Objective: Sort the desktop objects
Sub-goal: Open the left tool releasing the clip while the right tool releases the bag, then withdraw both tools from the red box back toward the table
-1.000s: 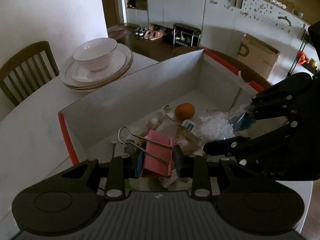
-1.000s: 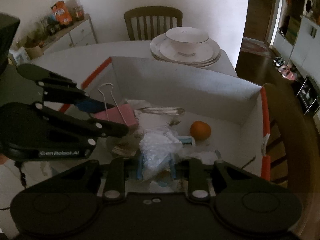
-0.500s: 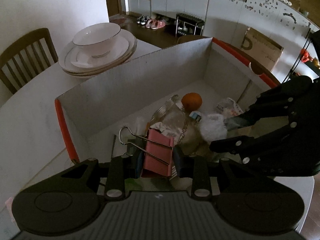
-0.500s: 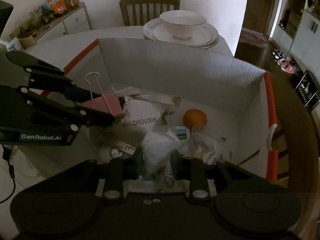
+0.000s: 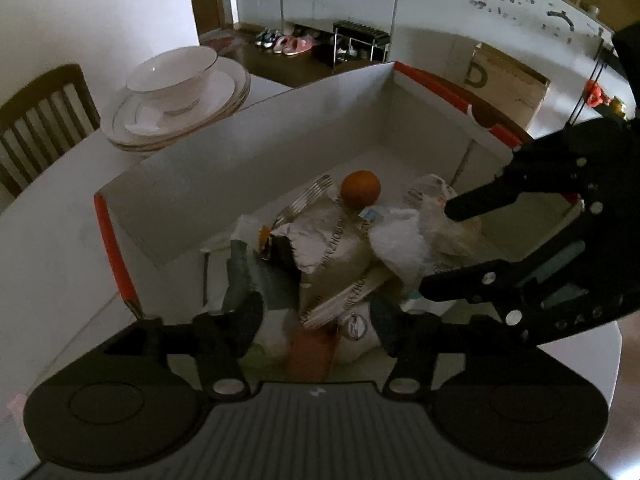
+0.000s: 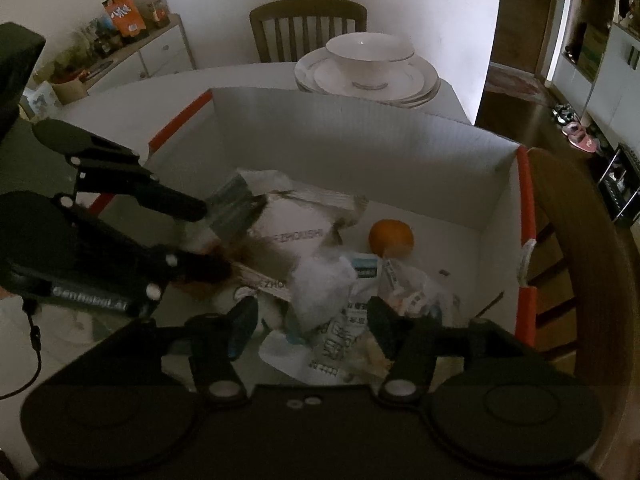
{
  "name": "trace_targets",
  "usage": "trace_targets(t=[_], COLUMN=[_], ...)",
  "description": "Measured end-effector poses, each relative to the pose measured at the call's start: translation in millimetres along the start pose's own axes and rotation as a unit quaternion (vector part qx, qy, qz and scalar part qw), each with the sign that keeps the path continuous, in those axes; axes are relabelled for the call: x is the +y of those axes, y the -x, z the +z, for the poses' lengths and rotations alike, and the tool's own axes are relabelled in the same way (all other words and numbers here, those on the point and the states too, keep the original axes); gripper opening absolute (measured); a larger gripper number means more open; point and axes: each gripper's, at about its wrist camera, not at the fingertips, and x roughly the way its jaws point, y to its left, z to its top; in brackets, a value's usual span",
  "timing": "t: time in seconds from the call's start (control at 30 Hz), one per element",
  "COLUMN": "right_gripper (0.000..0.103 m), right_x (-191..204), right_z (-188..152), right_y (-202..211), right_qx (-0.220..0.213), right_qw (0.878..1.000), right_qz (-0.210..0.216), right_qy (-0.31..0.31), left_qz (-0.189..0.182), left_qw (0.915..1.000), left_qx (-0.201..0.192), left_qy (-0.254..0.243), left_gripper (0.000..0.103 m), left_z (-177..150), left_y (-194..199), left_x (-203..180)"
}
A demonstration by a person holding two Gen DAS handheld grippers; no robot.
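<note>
Left wrist view: left gripper (image 5: 316, 316) jaws now spread wide, half a second ago clamped on pink binder clip; blurred pink clip (image 5: 310, 354) dropping between them toward pile at near edge of box (image 5: 240, 164). Release done.

Right wrist view: right gripper (image 6: 310, 320) jaws also parted, white plastic wad (image 6: 320, 288) let go onto pile beside orange (image 6: 391, 239). Both items now binned; grippers free for next desktop object.
</note>
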Motion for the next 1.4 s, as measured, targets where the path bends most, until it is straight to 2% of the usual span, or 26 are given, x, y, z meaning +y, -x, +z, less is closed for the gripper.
trace_targets(t=[0.5,0.73,1.0,1.17,1.4], right_gripper=[0.069,0.071,0.071,0.077,0.080], right_x=[-5,0,18,32,54], right_z=[-2,-3,-4,-6,-9], right_y=[33,46,64,75,83], right_qx=[-0.033,-0.044,-0.063,-0.079,-0.090], right_qw=[0.999,0.999,0.998,0.996,0.996], right_qz=[0.010,0.012,0.002,-0.005,-0.006], right_qy=[-0.001,0.001,0.020,0.028,0.012], left_qz=[-0.014,-0.013,-0.001,0.007,0.018], left_qw=[0.9993,0.9979,0.9958,0.9943,0.9929], left_qx=[-0.034,-0.059,-0.084,-0.096,-0.110], left_qy=[0.003,0.023,0.036,0.045,0.044], left_gripper=[0.061,0.061,0.061,0.061,0.061], left_z=[-9,-19,-39,-56,-79], left_y=[33,54,81,100,121], left_x=[-11,-13,-13,-11,-5])
